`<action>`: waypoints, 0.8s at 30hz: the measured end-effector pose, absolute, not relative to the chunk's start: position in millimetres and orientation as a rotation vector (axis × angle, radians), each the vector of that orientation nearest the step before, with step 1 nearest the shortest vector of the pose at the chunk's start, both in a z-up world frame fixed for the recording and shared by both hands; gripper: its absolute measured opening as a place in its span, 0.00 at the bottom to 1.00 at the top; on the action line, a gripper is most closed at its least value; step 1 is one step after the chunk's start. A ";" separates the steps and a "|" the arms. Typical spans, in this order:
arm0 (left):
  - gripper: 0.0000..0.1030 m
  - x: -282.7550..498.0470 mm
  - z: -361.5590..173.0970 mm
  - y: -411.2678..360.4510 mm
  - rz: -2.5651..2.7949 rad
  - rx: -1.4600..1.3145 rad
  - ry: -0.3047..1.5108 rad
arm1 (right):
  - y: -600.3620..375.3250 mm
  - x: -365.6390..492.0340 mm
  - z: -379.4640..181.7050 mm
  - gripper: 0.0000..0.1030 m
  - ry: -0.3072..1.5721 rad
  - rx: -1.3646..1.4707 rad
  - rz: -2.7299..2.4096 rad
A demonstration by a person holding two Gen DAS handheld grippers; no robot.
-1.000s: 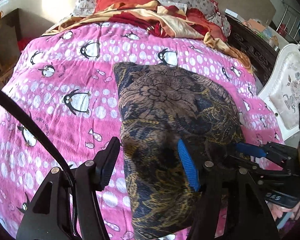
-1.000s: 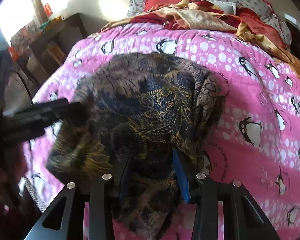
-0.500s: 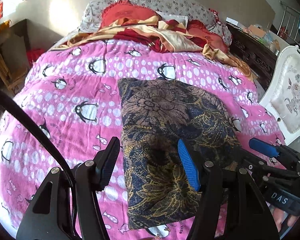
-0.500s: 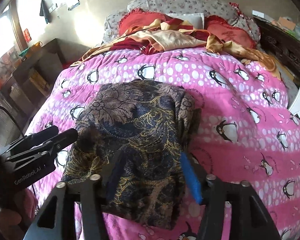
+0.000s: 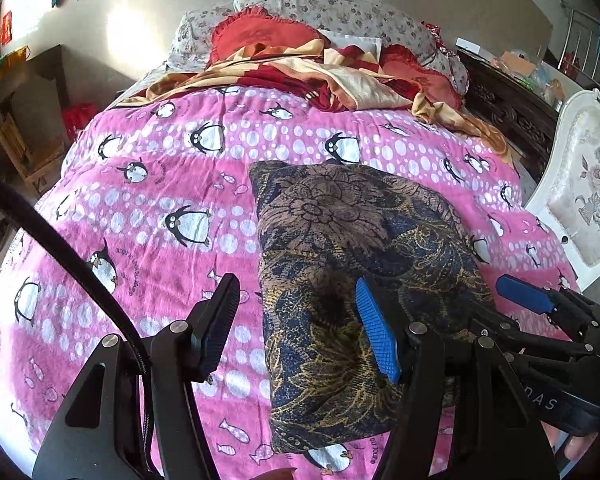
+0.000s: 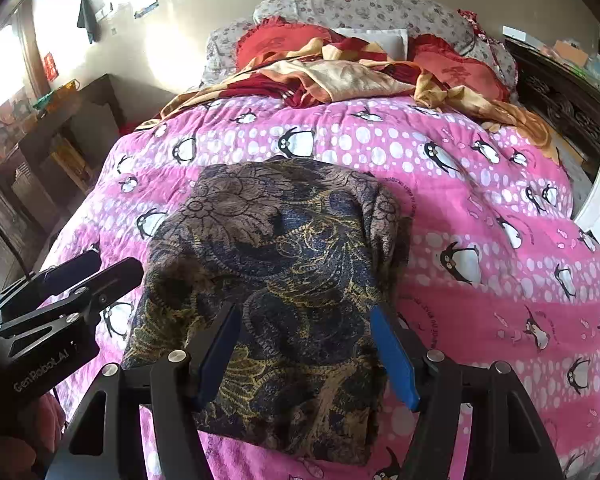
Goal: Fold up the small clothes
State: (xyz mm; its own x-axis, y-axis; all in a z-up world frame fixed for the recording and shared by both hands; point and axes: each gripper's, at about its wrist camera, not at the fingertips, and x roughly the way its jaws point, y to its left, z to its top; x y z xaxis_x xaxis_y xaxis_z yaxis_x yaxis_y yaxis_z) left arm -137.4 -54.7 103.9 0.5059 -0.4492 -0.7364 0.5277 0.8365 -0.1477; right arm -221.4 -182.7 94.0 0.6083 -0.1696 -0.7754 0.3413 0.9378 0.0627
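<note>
A folded garment [image 5: 364, 280] [image 6: 284, 264] in dark blue, brown and gold flower print lies flat on the pink penguin blanket [image 5: 148, 208] [image 6: 480, 208]. My left gripper [image 5: 296, 312] hangs open above the garment's left edge, with one pad over the blanket and the blue pad over the cloth. My right gripper [image 6: 304, 340] hovers above the garment's near part. Its jaws are opening, and the cloth lies below them with no pad pressing on it. Each gripper shows in the other's view: the right gripper [image 5: 524, 300] at the right, the left gripper [image 6: 96, 276] at the left.
Crumpled red and gold bedding [image 5: 320, 76] and flowered pillows [image 5: 332, 12] fill the head of the bed. A white upholstered chair [image 5: 580, 200] stands to the right, beside a dark carved cabinet [image 5: 508, 108]. A wooden desk [image 6: 60, 120] stands to the left.
The right jaws have spread and let go of the garment, which now lies flat. Both grippers have lifted and drawn back, so more of the bed shows.
</note>
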 end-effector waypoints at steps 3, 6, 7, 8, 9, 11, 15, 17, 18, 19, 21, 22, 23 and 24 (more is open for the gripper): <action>0.59 -136.4 103.1 -54.4 -0.589 0.090 0.860 | -184.3 -219.4 93.0 0.63 0.876 0.211 -0.303; 0.59 -135.9 102.7 -54.7 -0.590 0.101 0.859 | -185.5 -218.2 92.5 0.64 0.878 0.214 -0.303; 0.59 -135.8 102.3 -55.3 -0.589 0.104 0.859 | -185.8 -218.0 92.3 0.64 0.878 0.215 -0.302; 0.59 -135.6 101.9 -55.5 -0.589 0.106 0.859 | -185.9 -217.7 92.1 0.64 0.877 0.217 -0.302; 0.59 -135.6 101.5 -55.9 -0.590 0.107 0.859 | -186.0 -217.4 91.8 0.64 0.877 0.218 -0.301; 0.59 -135.6 101.0 -56.2 -0.589 0.106 0.859 | -185.9 -216.6 91.1 0.64 0.879 0.217 -0.299; 0.59 -134.9 100.3 -55.8 -0.589 0.105 0.861 | -187.8 -214.2 88.8 0.64 0.888 0.224 -0.297; 0.59 -133.6 99.0 -56.8 -0.588 0.104 0.865 | -188.9 -213.1 88.0 0.64 0.891 0.231 -0.299; 0.59 -132.7 97.9 -57.3 -0.588 0.104 0.866 | -189.2 -212.9 87.9 0.64 0.891 0.233 -0.299; 0.59 -132.4 97.1 -57.5 -0.587 0.105 0.865 | -189.7 -212.4 87.6 0.64 0.892 0.235 -0.298; 0.59 -130.6 95.3 -58.7 -0.586 0.106 0.864 | -190.1 -210.9 86.8 0.64 0.895 0.235 -0.298; 0.59 -129.0 94.4 -58.1 -0.586 0.103 0.864 | -190.4 -210.1 86.4 0.64 0.897 0.235 -0.297; 0.59 -127.6 93.2 -57.2 -0.582 0.097 0.864 | -190.9 -209.4 85.7 0.64 0.899 0.235 -0.295; 0.59 -125.8 92.5 -55.6 -0.581 0.092 0.862 | -191.9 -208.4 85.2 0.64 0.901 0.236 -0.294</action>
State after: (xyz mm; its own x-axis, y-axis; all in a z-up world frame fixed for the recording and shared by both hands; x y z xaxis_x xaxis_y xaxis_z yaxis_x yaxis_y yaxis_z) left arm -125.8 -55.6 92.5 0.5070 -0.4446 -0.7384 0.5173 0.8422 -0.1519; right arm -208.4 -191.9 85.2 0.5857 -0.1511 -0.7963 0.3472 0.9346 0.0781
